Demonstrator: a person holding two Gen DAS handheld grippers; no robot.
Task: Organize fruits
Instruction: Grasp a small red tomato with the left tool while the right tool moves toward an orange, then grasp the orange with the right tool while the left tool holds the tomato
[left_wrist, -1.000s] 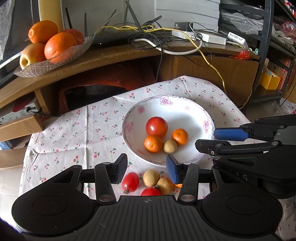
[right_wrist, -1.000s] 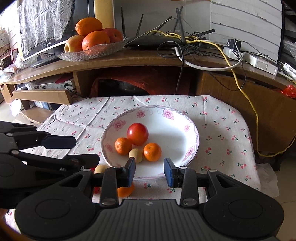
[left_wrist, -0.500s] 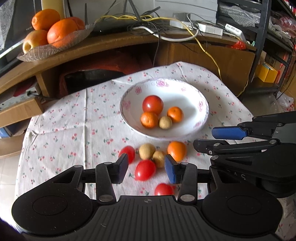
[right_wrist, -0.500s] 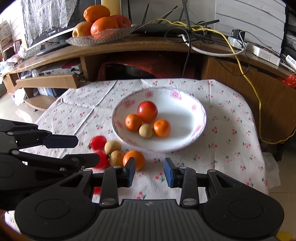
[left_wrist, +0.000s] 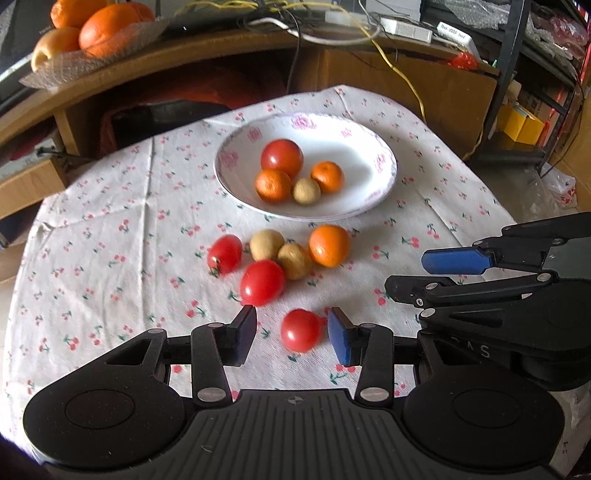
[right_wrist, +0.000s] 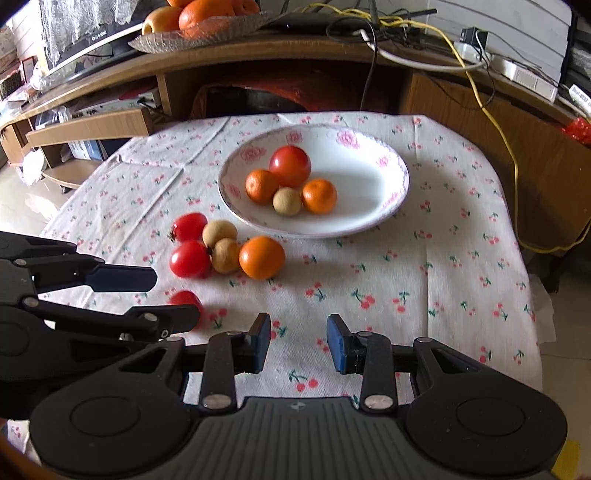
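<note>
While both grippers hang low over the cloth-covered table (right_wrist: 443, 258), neither has hold of anything. The left gripper (left_wrist: 291, 330) stands wide open, and a small red tomato (left_wrist: 300, 329) lies on the cloth in the gap between its fingers, closer to the blue pad on the right side; whether it touches that pad I cannot tell. The right gripper (right_wrist: 298, 341) is likewise parted wide, with only bare cloth between and just ahead of its fingers.

Ahead of the left gripper sits a loose cluster: two more tomatoes (left_wrist: 262, 282), two brown round fruits (left_wrist: 294, 260) touching each other, and an orange (left_wrist: 328, 245) on the cluster's right. Ahead of that, the white flowered bowl (left_wrist: 380, 192) holds a large tomato (left_wrist: 282, 158), two small oranges (left_wrist: 327, 177) and one brown fruit, bunched toward its left half; its right half is free.

To the right of the right gripper the cloth runs clear to the table's edge. Beyond the bowl, the table's far edge meets a wooden shelf (right_wrist: 295, 59) carrying cables and a glass dish of fruit (right_wrist: 199, 33).
</note>
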